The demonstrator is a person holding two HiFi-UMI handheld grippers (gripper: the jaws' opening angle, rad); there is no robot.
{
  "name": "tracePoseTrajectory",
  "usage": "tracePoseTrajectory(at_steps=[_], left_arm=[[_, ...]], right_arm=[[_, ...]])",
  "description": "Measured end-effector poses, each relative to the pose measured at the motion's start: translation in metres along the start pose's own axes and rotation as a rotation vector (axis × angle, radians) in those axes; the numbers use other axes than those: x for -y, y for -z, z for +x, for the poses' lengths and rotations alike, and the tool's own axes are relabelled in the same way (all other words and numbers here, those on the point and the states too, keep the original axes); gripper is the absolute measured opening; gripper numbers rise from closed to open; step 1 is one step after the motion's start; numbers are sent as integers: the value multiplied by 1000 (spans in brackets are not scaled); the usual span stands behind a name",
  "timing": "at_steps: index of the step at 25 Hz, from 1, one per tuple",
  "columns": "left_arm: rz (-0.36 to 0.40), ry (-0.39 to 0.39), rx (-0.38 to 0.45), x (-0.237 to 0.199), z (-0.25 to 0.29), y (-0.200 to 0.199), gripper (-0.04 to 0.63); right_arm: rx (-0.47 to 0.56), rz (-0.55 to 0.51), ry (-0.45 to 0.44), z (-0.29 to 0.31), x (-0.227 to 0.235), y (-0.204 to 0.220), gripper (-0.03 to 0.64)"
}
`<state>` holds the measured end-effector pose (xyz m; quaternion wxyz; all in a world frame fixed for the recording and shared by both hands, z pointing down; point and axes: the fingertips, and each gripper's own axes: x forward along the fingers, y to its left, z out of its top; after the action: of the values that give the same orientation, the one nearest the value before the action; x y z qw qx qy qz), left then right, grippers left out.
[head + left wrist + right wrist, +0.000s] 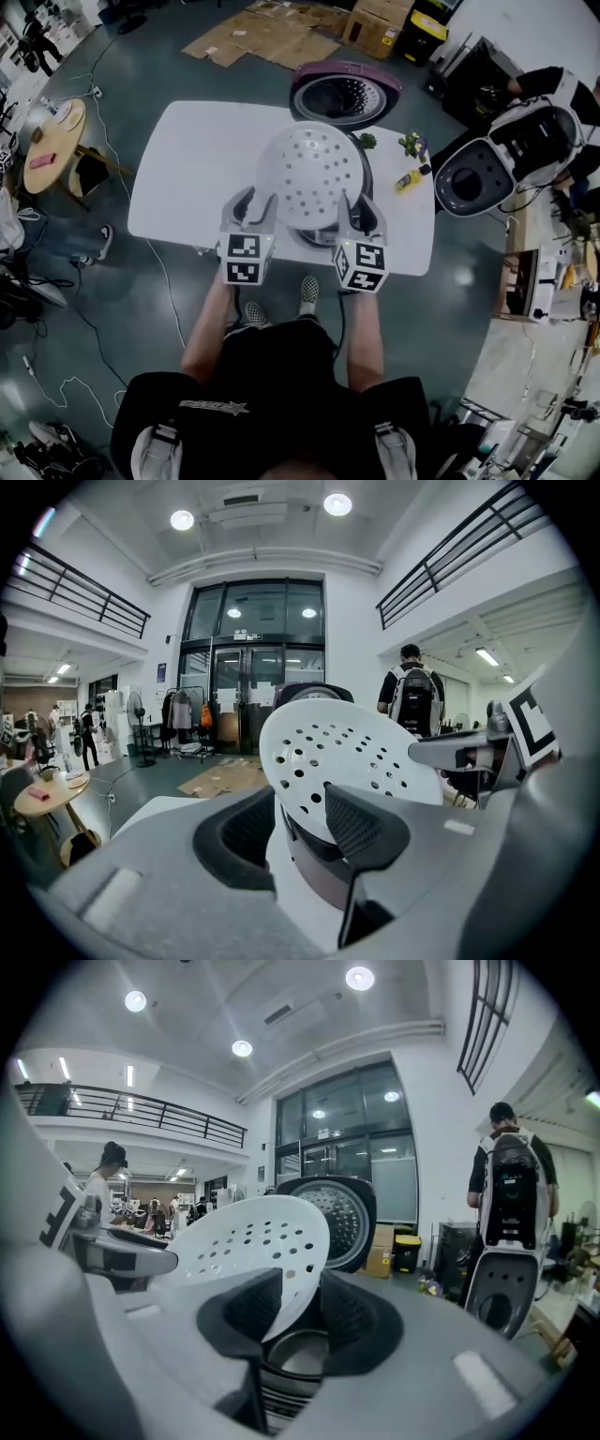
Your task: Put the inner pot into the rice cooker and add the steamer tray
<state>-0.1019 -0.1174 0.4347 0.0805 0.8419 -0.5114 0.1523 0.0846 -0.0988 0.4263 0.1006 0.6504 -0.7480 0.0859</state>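
A white perforated steamer tray (pixel 309 183) hangs tilted over the rice cooker (pixel 325 234), which stands on the white table (pixel 197 159). My left gripper (pixel 255 208) grips the tray's left rim and my right gripper (pixel 361 214) grips its right rim. In the left gripper view the tray (pixel 347 757) runs between the pads of the left gripper (pixel 300 822), above the dark cooker body (pixel 314 878). In the right gripper view the tray's edge (pixel 248 1241) sits in the right gripper (pixel 295 1312), and the metal inner pot (pixel 295 1354) shows inside the cooker below. The cooker's lid (pixel 345 92) stands open behind.
A yellow bottle (pixel 411 178) and small green items (pixel 412 143) lie on the table's right part. A second white cooker (pixel 478 173) stands open at the right, off the table. Cardboard (pixel 272 37) lies on the floor beyond. A person with a backpack (pixel 511 1194) stands nearby.
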Motion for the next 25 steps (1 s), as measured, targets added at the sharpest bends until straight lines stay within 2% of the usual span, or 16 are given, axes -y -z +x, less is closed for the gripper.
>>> tracePoseTrajectory(at_steps=[13, 25], left_arm=[[-9, -26, -49, 52, 55, -3, 178], [-7, -71, -143, 58, 93, 24, 179]], right_arm=[[-53, -11, -29, 22, 73, 11, 129], [-148, 2, -91, 57, 93, 46, 130]])
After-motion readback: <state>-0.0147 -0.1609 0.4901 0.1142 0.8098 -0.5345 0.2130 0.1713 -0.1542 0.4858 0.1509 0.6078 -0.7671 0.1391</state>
